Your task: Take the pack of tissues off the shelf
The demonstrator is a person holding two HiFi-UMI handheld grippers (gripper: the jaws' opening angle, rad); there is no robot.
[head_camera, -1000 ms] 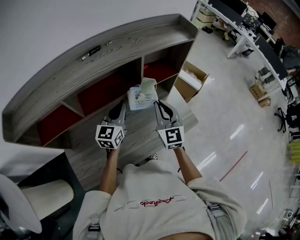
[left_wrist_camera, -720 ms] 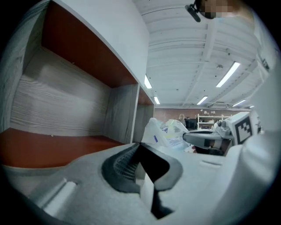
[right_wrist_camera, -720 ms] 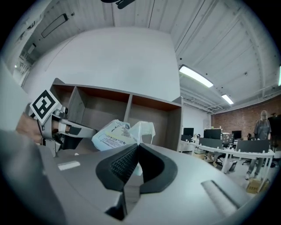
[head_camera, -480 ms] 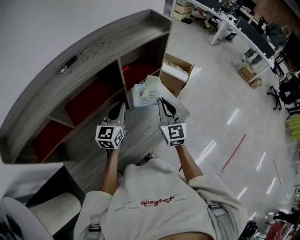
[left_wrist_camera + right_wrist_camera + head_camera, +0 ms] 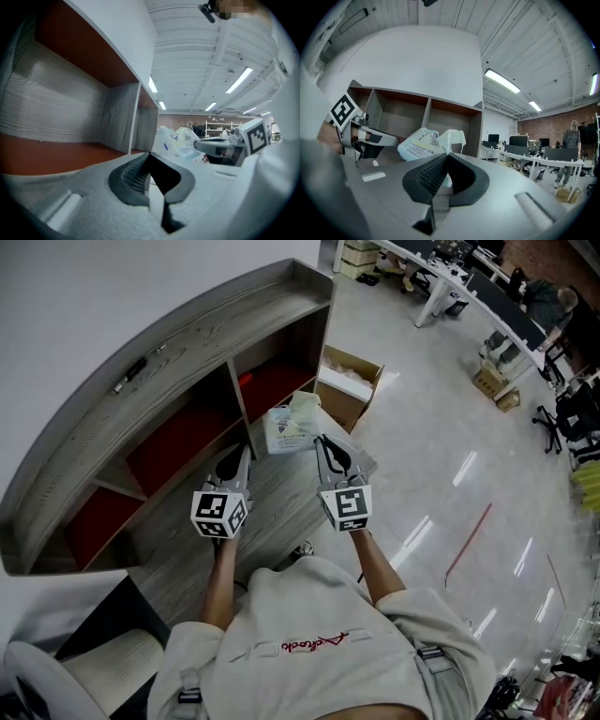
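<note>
Mid-frame, the pack of tissues (image 5: 286, 427), pinched in the closed right gripper (image 5: 322, 440), should be drawn steadily clear of the shelf (image 5: 187, 343), the left gripper (image 5: 246, 448) being shut and empty.

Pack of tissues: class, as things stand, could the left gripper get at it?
Probably yes. The pack of tissues is held in the shut right gripper in front of the shelf, with nothing between it and the left gripper. That gripper is shut, though, and would need opening first.
</note>
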